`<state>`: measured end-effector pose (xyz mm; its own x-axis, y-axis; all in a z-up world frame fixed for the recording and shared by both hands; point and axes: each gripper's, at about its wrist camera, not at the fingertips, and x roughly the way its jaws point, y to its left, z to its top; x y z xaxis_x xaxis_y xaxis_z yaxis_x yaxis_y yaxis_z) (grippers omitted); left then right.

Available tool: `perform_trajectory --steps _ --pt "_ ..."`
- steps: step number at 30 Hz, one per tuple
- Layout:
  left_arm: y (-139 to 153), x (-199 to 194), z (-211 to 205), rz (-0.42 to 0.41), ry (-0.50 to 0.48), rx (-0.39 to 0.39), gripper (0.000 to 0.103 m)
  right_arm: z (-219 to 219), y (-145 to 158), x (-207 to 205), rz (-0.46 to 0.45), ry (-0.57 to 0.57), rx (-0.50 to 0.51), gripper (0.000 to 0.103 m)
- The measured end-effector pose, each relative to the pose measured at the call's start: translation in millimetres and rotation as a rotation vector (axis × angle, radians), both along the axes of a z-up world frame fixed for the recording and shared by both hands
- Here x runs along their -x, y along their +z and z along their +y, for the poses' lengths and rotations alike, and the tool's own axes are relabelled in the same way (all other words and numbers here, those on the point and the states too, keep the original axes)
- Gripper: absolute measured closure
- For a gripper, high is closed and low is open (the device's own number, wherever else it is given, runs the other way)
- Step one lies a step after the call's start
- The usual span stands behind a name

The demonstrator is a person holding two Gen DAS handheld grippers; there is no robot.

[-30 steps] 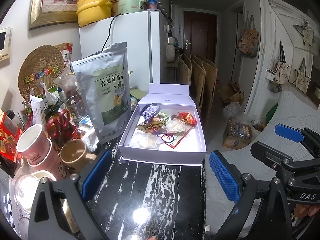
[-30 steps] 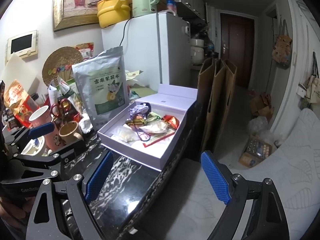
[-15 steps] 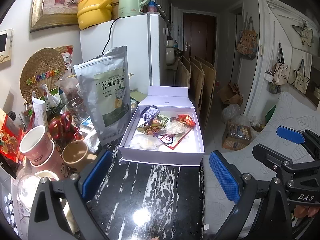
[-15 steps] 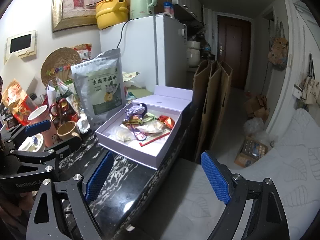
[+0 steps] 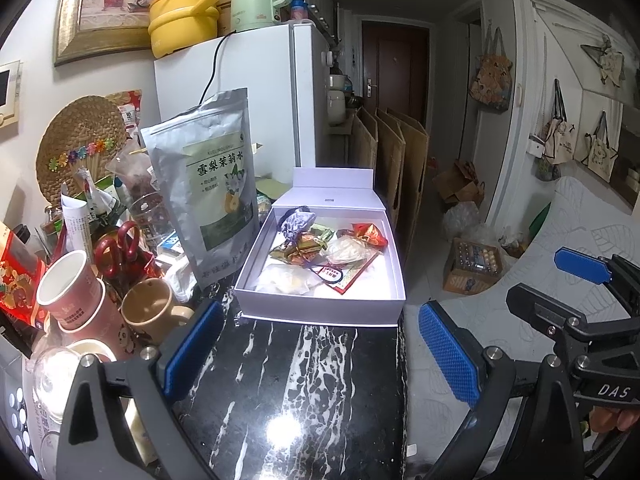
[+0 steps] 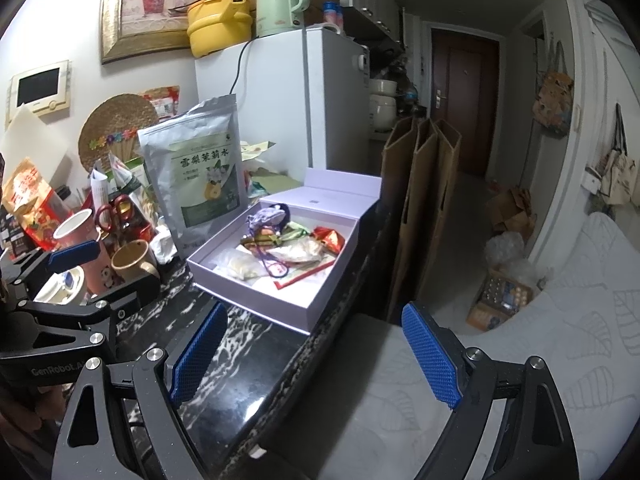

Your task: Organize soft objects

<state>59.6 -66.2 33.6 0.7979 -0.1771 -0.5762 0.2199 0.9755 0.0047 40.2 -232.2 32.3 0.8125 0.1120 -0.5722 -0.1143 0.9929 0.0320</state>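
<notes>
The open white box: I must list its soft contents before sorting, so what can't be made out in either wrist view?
- Open white box: the red card is half covered by the clear plastic packets; its print is too small.
- Purple drawstring pouch: its contents are hidden by its cloth.
- Silver stand-up pouch hides whatever is behind it in both views.
- Brown ceramic mug: the left gripper finger cuts off its handle.

I see a glossy black marble-look table (image 5: pixel 288 392), a matt white cardboard box (image 5: pixel 320 312) and a shiny foil pouch (image 5: pixel 208 184).
</notes>
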Motion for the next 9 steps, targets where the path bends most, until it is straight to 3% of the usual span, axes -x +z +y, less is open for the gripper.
perform_trajectory --steps 9 --pt "-3.7 -0.6 -4.4 -0.001 -0.015 -0.015 0.003 -3.6 -5.1 -2.1 0.011 -0.002 -0.011 0.013"
